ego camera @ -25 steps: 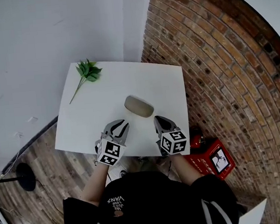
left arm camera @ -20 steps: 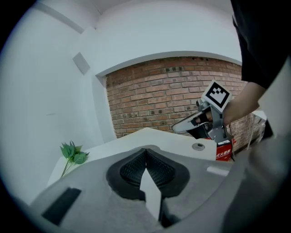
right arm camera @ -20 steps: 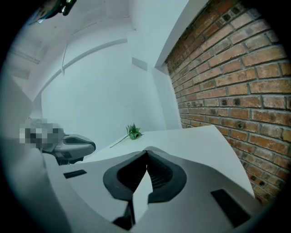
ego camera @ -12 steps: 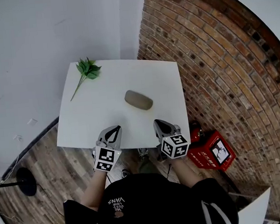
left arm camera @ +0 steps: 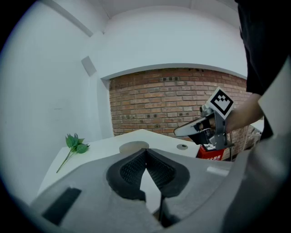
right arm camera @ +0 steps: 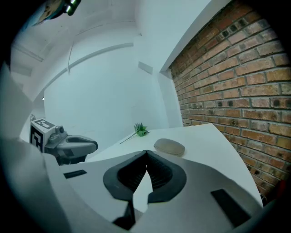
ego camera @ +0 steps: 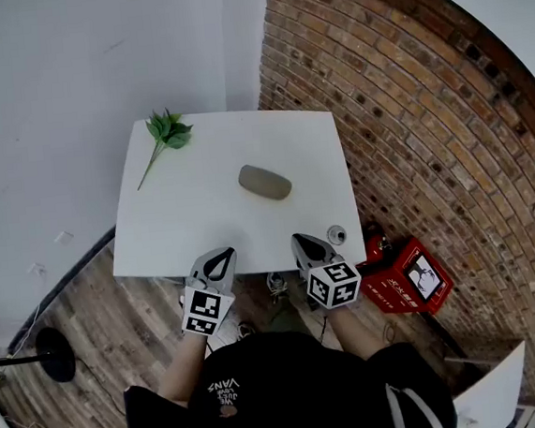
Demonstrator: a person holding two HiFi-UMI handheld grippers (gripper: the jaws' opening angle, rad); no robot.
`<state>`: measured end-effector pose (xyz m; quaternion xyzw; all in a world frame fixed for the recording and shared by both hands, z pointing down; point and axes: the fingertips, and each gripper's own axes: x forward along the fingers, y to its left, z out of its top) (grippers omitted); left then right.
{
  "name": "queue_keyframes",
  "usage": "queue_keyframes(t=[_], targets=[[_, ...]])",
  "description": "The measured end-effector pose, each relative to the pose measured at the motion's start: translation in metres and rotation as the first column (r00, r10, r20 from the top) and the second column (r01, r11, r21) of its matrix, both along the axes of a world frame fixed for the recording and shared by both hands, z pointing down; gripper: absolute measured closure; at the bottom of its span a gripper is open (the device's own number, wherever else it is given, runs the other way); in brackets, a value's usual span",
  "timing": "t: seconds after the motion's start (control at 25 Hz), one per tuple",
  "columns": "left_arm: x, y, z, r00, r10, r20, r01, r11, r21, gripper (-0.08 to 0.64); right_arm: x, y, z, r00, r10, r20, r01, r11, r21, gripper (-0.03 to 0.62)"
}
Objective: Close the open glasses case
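A grey-beige glasses case lies with its lid down near the middle of the white table; it also shows in the left gripper view as the case and in the right gripper view as the case. My left gripper is shut and holds nothing, at the table's near edge, well short of the case. My right gripper is likewise shut and holds nothing, at the near edge to the right. In each gripper view the jaws meet at the tips: left gripper, right gripper.
A green leafy sprig lies at the table's far left corner. A small round fitting sits at the near right corner. A brick wall runs along the right, a white wall behind. A red box stands on the wooden floor at the right.
Both grippers have drawn back from beside the case to the table's near edge. The left jaws, slightly apart a second ago, are now shut. The case has not moved.
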<state>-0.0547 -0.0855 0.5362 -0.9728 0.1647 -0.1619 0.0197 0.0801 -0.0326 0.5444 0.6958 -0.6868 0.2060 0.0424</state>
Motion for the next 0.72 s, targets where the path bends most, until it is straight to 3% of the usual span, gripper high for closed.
queue_keyframes(t=[0.72], targets=[[-0.018,0.027,0.005,1.0,0.025,-0.01,-0.024,1.0,0.003,0.551,-0.017,0.034,0.001,0.999,0.049,-0.008,-0.048,0.999,0.008,0.594]])
